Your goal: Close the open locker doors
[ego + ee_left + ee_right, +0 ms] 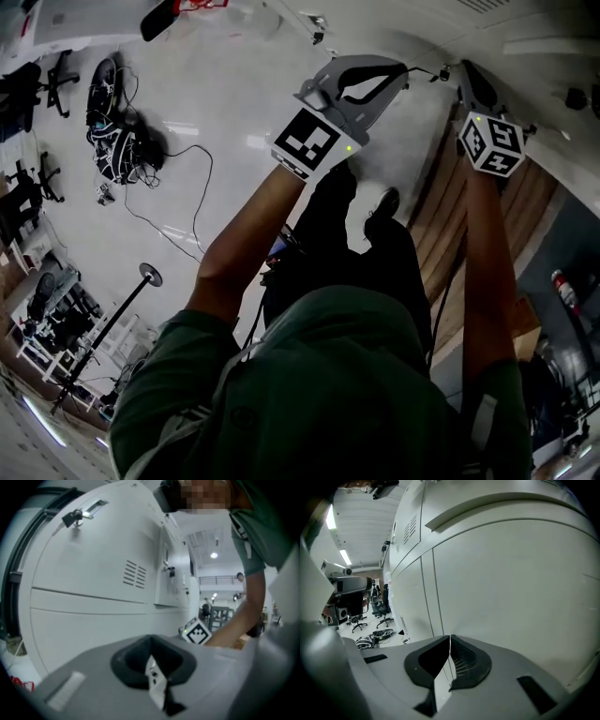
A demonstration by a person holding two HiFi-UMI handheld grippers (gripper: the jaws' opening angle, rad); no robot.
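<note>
in front of a row of pale grey locker doors, a person in a green top holds up two tools, one in each hand. the left tool and the right tool each carry one marker cube, two in all: the left cube and the right cube, both printed with black and white squares, and both showing a small green light. in the left gripper view the left tool's jaws are pressed together with nothing between them, and the doors lie just beyond them. that view shows two padlocks: one padlock hanging at a latch high on the near door, and a second padlock on a farther door that looks set out from the face of the row; whether it is ajar cannot be told. one block of slanted vent slots sits in the near door. in the right gripper view the right tool's jaws also meet, holding nothing, close before a broad smooth locker face. two office chairs stand on the floor behind, near one heap of black cables and one stand with a round base.
</note>
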